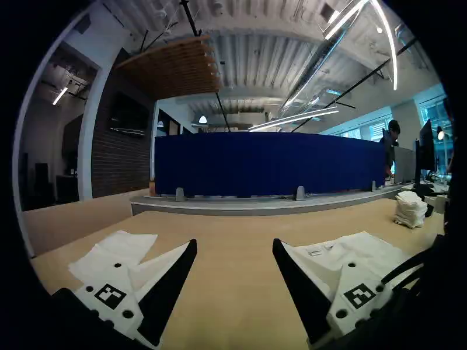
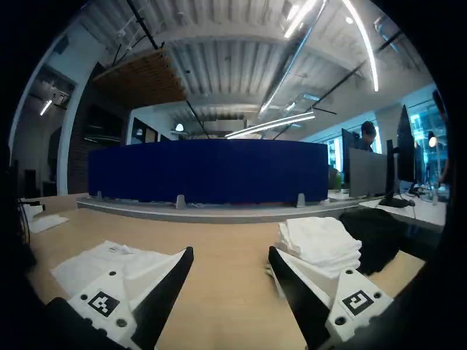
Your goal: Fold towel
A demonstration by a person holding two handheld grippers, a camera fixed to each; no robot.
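— Towel (image 1: 362,244), where is it?
— Flat on the wooden table (image 1: 233,216). Start from the left. First comes another white cloth (image 1: 117,248), behind 1 finger of the left gripper (image 1: 233,241). Then comes the towel, just past that gripper's other finger. In the right gripper view I think the same towel (image 2: 99,259) lies low on the left, with a little tag near its far edge.
— Are the grippers holding it?
— No. The left gripper is spread wide with nothing in it. The right gripper (image 2: 230,249) is spread wide too, and bare table shows between its fingers.
— What is on the right?
— A stack of folded towels (image 2: 318,238), and beside it something black (image 2: 379,230). I cannot tell what that is.
— So how do we do this bit well?
— I think the folding has not begun. Each gripper should go down to 1 near corner, slide 1 finger under the edge and pinch just 1 layer. Lift both corners together, keep them level, and lay them on the far corners so the edges match. Keep away from the stack so it does not tip.
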